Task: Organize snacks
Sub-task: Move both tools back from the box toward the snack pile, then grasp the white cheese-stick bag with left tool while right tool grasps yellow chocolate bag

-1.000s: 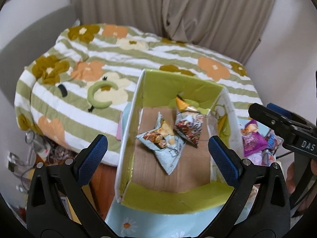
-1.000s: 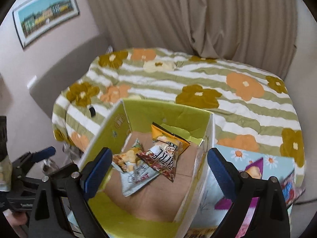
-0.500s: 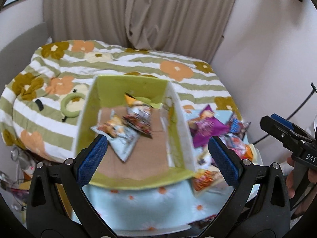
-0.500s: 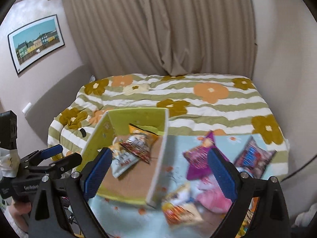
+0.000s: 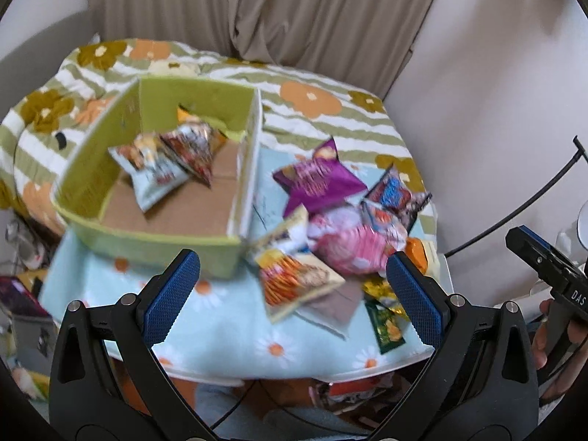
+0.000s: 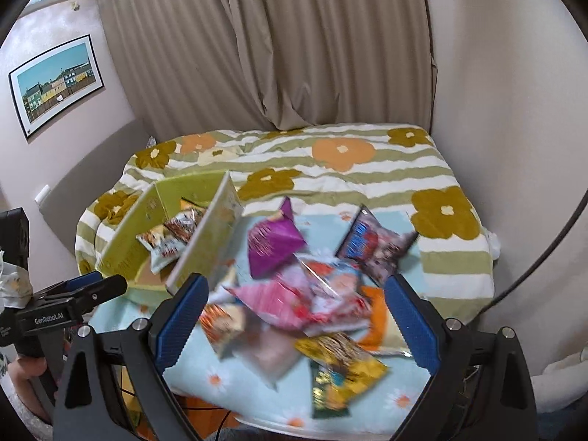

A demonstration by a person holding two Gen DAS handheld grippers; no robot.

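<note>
Bedroom desk [image 5: 228, 316] by the bed: both tongs [image 5: 290, 294] [image 6: 296, 316] spread and empty, snack pile [image 6: 305, 294] heaped at the right edge beside the green box [image 5: 154, 242], so a sloppy grab could knock bags off.

Glossy foil snack packets [image 6: 290, 294], matt cardboard box [image 5: 154, 239], soft cloth blanket [image 6: 367, 180], textured blue fingers [image 5: 172, 294]

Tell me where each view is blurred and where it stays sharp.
Left wrist view: box and snack pile smeared; left tongs sharp. Right wrist view: snack pile smeared; right tongs and curtain sharp.
</note>
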